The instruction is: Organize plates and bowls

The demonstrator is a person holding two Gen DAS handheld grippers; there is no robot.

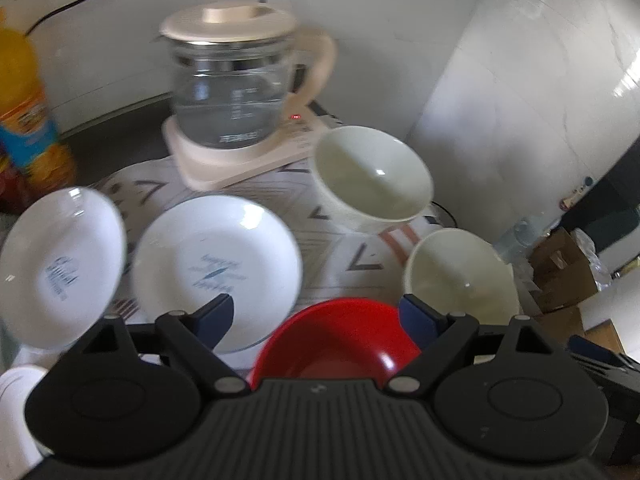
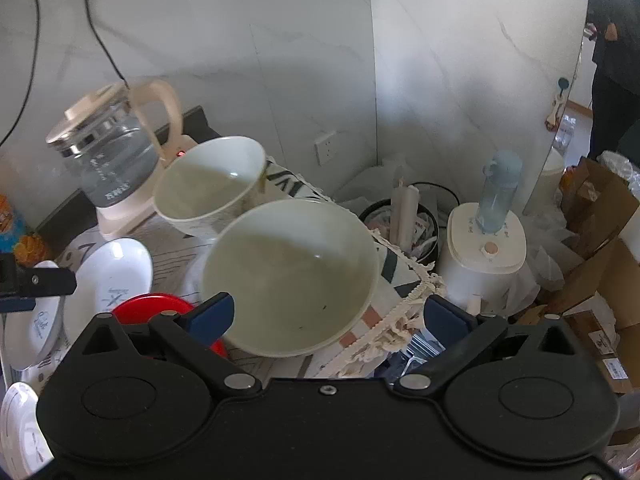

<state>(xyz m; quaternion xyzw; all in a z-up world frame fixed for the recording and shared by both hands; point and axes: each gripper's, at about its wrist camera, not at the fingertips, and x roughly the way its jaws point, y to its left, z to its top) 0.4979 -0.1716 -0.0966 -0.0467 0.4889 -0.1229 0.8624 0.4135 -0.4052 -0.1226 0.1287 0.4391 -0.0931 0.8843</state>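
Two cream bowls sit on a patterned cloth: the far one point(image 1: 372, 178) point(image 2: 210, 184) and the near one point(image 1: 460, 276) point(image 2: 290, 276). A red bowl point(image 1: 336, 340) point(image 2: 154, 308) lies just ahead of my left gripper point(image 1: 320, 314), which is open and empty above it. Two white printed plates point(image 1: 216, 268) point(image 1: 60, 264) lie to the left; they also show in the right wrist view point(image 2: 114, 276) point(image 2: 34, 328). My right gripper point(image 2: 328, 316) is open and empty, its fingers on either side of the near cream bowl's front rim.
A glass kettle point(image 1: 236, 92) point(image 2: 108, 152) on a cream base stands at the back by the wall. An orange bottle point(image 1: 24, 108) stands far left. Another white plate point(image 2: 20, 428) lies near left. Right of the table edge are a white appliance point(image 2: 486, 252), a bin and cardboard boxes point(image 2: 600, 208).
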